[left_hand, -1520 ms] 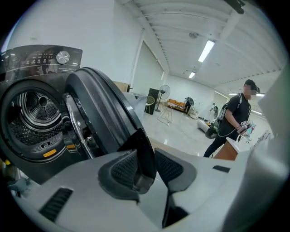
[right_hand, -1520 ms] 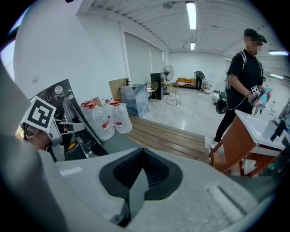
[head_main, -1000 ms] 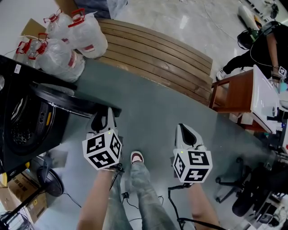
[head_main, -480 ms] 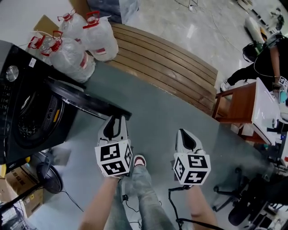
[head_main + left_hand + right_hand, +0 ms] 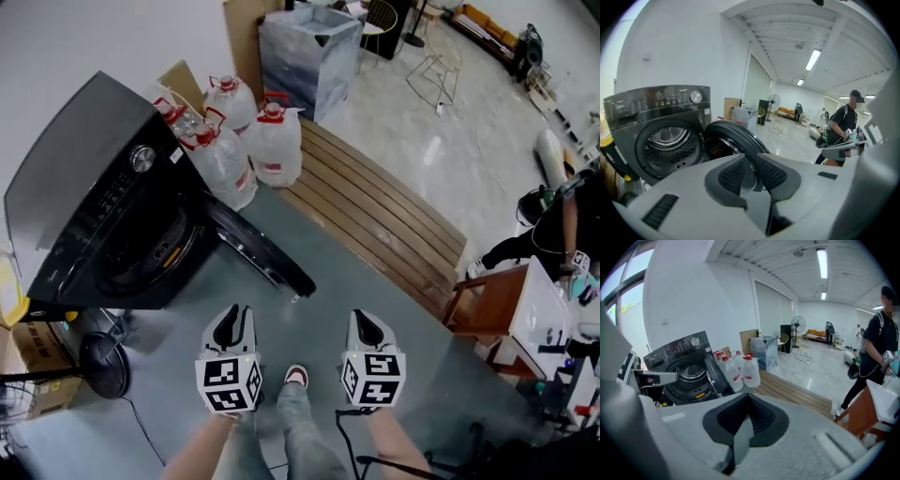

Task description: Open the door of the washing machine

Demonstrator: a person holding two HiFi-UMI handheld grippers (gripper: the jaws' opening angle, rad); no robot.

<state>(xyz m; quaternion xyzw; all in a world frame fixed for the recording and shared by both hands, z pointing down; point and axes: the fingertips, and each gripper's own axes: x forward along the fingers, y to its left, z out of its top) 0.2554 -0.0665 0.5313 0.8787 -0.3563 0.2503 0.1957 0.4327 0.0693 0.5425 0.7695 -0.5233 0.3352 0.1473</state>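
The black washing machine (image 5: 89, 202) stands at the left, its round door (image 5: 261, 253) swung wide open and the drum (image 5: 670, 140) bare. Both grippers hang in the air in front of the door, apart from it. My left gripper (image 5: 232, 326) has nothing between its pads; its jaws are closing, and a narrow gap still shows in the left gripper view (image 5: 752, 169). In that view the door (image 5: 736, 137) lies just beyond the fingertips. My right gripper (image 5: 366, 326) is shut and empty, its pads meeting in the right gripper view (image 5: 747, 401), where the machine (image 5: 686, 365) sits far left.
Several large water jugs (image 5: 251, 150) stand beside the machine on a wooden slatted platform (image 5: 389, 230). A floor fan (image 5: 97, 361) and cardboard boxes (image 5: 37, 361) sit at the lower left. A brown table (image 5: 489, 307) and a person (image 5: 555, 234) are at the right.
Both grippers have risen and drawn back from the open door's edge. The head view has lifted, so the whole machine and the jugs now show. The door stays open.
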